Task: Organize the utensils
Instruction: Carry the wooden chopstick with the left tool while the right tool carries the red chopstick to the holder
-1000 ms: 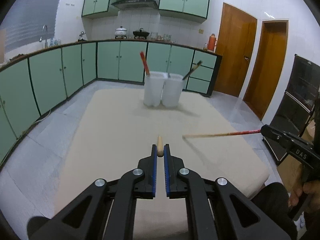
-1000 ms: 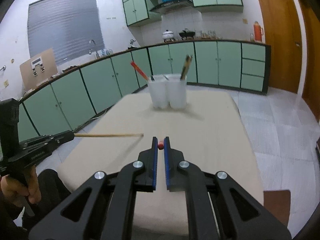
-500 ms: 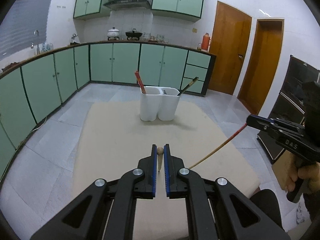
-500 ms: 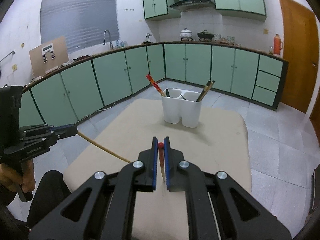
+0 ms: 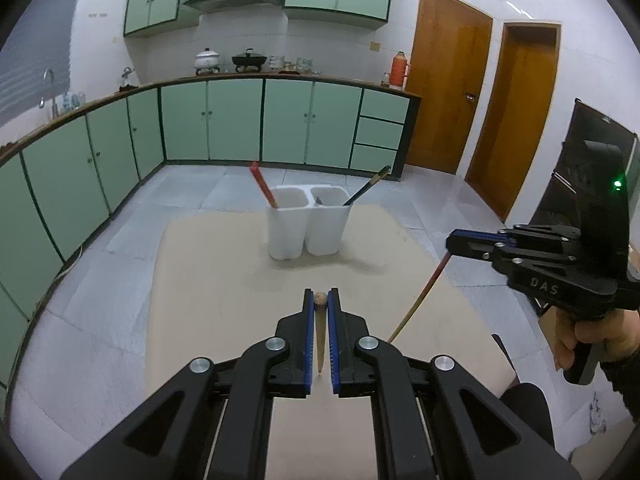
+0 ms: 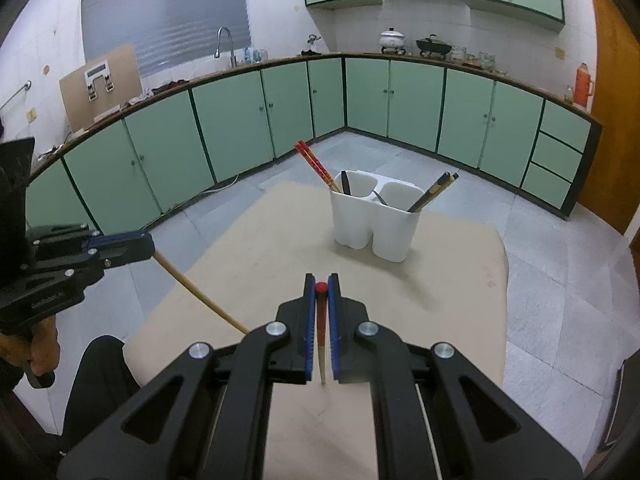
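The left gripper [image 5: 320,304] and right gripper [image 6: 321,285] look like matt black plastic, with blue ribbed pads [image 5: 308,336] and bright metal screw heads. The plain chopstick [image 6: 200,294] is bare pale wood, dull; the red-topped chopstick [image 5: 420,300] has a glossy red lacquer that passes into bare wood. The white twin-cup holder [image 5: 306,226] is smooth plastic with a soft sheen. The table cover [image 5: 224,304] is beige, matt, faintly stained. The cabinet doors [image 6: 236,128] are smooth, satin green; the doors [image 5: 448,80] are varnished, shiny wood.
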